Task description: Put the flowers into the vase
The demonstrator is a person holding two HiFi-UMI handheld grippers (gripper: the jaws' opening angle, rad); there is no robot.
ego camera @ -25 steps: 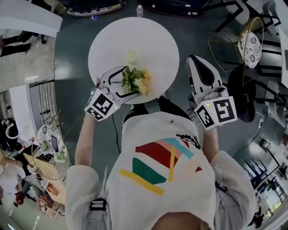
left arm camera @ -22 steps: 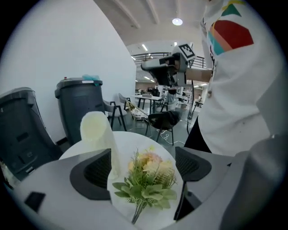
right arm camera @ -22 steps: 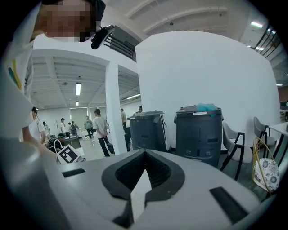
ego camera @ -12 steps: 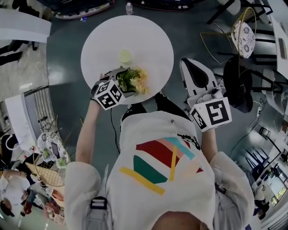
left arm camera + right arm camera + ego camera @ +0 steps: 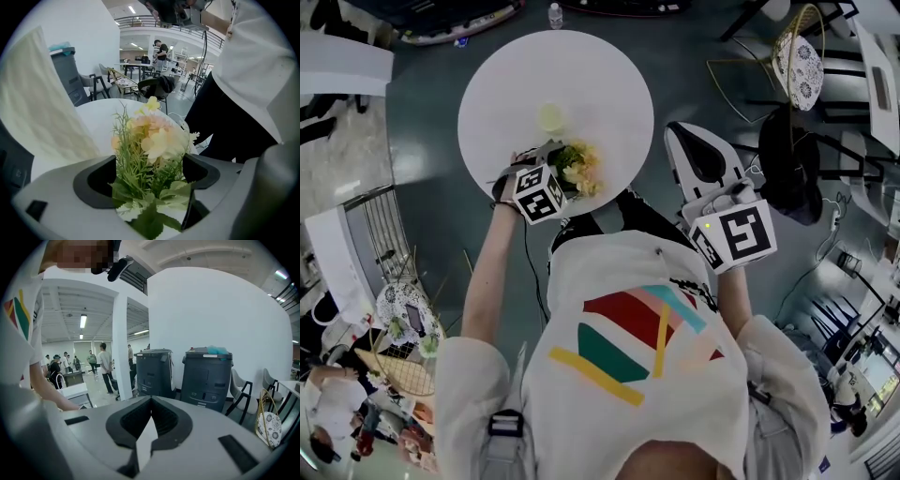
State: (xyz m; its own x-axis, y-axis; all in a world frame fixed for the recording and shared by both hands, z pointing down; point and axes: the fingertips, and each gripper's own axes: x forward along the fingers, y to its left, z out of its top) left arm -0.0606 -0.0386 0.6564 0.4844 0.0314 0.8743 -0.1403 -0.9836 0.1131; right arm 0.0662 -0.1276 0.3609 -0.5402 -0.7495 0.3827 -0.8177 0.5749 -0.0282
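Near the tabletop's [image 5: 600, 84] edge closest to the person lie the flowers [image 5: 577, 170], a bunch of pale yellow and peach blooms over green leaves and feathery sprigs. The bunch sits slightly toward the person's left of that edge's middle, wholly on the white round top.

Farther in, toward the tabletop's centre, stands the vase [image 5: 549, 117]. From above it shows as a small pale greenish round, apart from the flowers and with nothing in it that can be made out.

Around the bunch is the left gripper [image 5: 149, 185], angled steeply down. Its jaws stand wide, one on each side, and the leaves and blooms fill the gap between them. The dark pads do not visibly press on the stems, so the flowers are framed rather than clamped. In the head view its marker cube [image 5: 538, 192] sits at the tabletop's near edge, just beside the blooms.

Off the tabletop, over the grey floor at its right edge, is the right gripper [image 5: 150, 404]. Its jaws are drawn together at the tips and carry nothing. It points toward two dark grey bins [image 5: 206, 376] against a white wall.

Beyond the far edge a small bottle [image 5: 555, 14] stands on the floor, and a wire chair with a patterned cushion [image 5: 795, 58] is well off to the right.
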